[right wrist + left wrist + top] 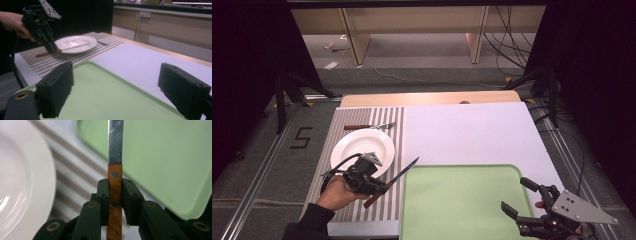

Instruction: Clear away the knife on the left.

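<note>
Green tray (462,205) lay on the table (472,130), the white plate (362,147) at its ten o'clock. The right tongs (518,196) gaped empty over the tray. The left tongs (115,192) clamped the wooden-handled knife (115,182), lifted, blade pointing toward two o'clock.

knife (115,182): wood handle, metal blade | plate (362,146): glossy white

Grey carpet floor (422,75), wooden shelving (412,30) behind, black cables (512,45), dark surroundings.
</note>
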Motion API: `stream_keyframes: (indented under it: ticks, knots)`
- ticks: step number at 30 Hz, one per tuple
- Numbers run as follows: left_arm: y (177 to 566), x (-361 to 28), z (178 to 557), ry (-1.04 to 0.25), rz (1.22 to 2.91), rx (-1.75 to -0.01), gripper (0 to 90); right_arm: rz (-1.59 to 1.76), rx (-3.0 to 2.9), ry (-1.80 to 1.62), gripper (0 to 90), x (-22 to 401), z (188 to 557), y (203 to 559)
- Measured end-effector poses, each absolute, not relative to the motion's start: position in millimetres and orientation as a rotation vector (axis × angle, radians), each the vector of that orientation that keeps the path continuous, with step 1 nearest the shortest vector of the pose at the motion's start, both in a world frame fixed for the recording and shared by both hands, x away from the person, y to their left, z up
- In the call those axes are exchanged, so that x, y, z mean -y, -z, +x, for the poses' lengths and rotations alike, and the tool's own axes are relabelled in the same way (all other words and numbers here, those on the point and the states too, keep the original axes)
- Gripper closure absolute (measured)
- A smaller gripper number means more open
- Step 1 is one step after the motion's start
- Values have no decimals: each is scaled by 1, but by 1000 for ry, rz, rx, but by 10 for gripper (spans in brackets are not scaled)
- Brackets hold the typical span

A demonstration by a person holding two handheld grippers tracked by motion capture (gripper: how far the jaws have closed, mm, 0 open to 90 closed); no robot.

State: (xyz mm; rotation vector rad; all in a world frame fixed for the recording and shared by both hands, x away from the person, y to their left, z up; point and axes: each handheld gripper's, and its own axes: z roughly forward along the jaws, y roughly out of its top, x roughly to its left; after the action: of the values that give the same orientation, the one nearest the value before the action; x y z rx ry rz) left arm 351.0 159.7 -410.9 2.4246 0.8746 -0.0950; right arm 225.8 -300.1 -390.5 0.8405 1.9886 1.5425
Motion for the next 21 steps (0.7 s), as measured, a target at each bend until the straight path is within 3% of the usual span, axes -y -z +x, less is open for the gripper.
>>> stream_keyframes:
  ticks: [21]
  knots:
    - [411, -85, 343, 238, 2446, -733, 769, 830, -1993, -1542, 143, 299, 225, 391]
